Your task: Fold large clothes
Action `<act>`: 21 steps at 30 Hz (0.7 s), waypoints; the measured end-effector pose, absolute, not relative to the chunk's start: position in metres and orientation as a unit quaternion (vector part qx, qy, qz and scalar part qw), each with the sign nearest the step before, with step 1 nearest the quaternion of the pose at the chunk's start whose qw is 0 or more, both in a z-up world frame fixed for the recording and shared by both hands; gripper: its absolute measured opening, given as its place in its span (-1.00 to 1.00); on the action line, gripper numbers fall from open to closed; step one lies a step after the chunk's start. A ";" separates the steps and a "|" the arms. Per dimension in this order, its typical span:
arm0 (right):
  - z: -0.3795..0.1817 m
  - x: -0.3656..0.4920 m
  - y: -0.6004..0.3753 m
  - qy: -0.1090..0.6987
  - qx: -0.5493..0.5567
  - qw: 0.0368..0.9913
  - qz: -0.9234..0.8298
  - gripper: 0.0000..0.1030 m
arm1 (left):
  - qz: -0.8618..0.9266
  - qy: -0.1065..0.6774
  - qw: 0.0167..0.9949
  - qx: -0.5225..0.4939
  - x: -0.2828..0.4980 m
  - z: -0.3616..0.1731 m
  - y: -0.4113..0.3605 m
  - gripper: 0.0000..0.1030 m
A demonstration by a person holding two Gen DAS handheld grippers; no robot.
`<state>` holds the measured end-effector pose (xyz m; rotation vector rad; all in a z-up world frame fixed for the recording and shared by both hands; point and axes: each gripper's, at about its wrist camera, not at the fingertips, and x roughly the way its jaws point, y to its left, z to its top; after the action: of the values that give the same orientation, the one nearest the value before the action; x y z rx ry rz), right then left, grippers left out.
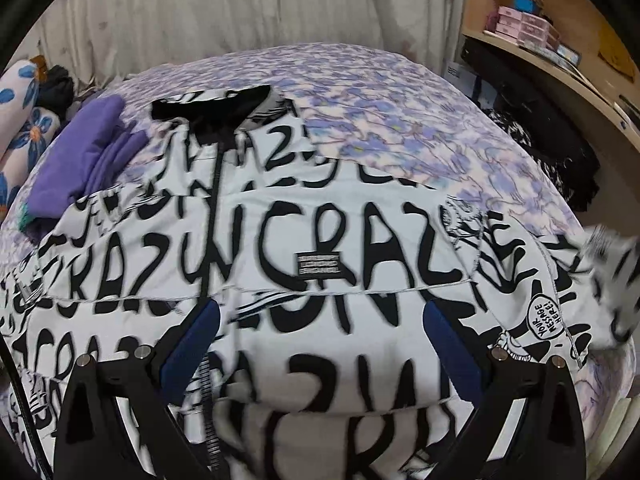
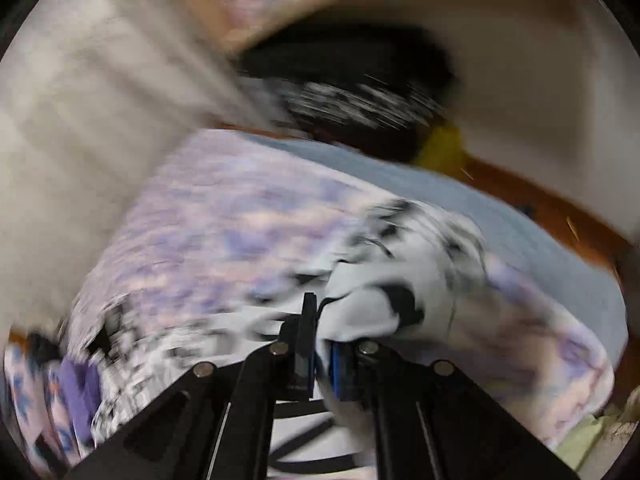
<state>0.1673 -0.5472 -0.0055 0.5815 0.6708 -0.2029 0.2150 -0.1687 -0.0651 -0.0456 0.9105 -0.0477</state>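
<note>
Jacket [image 1: 256, 240] is lying collar-far across the bed [image 1: 400, 120], and I'm pinching its right sleeve [image 2: 400, 280] in the right gripper [image 2: 320, 364] while the left gripper [image 1: 320, 344] is hovering wide open over the near hem.

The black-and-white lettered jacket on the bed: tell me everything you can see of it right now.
The jacket is white, soft-looking fabric covered in big black hand-drawn lettering, with a black collar, a dark zipper down the middle and a small striped patch. It lies spread, front up, across the flowered bedspread, its far-left edge over a purple garment. The left gripper hovers open above its middle. The right gripper is shut on a bunched fold of one side, lifted off the bed; that view is blurred.
</note>
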 end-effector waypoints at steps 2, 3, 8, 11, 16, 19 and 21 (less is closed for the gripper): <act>0.023 0.174 -0.501 0.307 0.246 0.918 -0.041 -0.89 | -0.015 0.443 0.896 -0.027 0.212 -0.061 -0.155 0.96; 0.037 0.179 -0.472 0.301 0.229 0.926 0.002 -0.89 | -0.008 0.442 0.896 -0.031 0.209 -0.058 -0.144 0.96; 0.053 0.192 -0.355 0.316 0.165 0.924 0.138 -0.84 | 0.010 0.431 0.900 -0.062 0.196 -0.045 -0.096 0.96; 0.032 0.197 -0.293 0.365 0.109 0.907 0.180 -0.67 | 0.010 0.430 0.900 -0.078 0.191 -0.044 -0.072 0.96; -0.009 0.183 -0.249 0.417 0.064 0.885 0.198 0.00 | 0.012 0.447 0.889 -0.096 0.184 -0.062 -0.037 0.95; -0.021 0.173 -0.256 0.432 0.070 0.878 0.193 0.00 | 0.003 0.466 0.877 -0.116 0.185 -0.078 -0.026 0.95; -0.030 0.167 -0.265 0.440 0.084 0.876 0.180 0.00 | -0.009 0.479 0.869 -0.126 0.187 -0.089 -0.024 0.96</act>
<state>0.1671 -0.2652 -0.0295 0.1752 0.9175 0.3757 0.1869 -0.0242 -0.0892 -0.2638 1.0014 -0.0198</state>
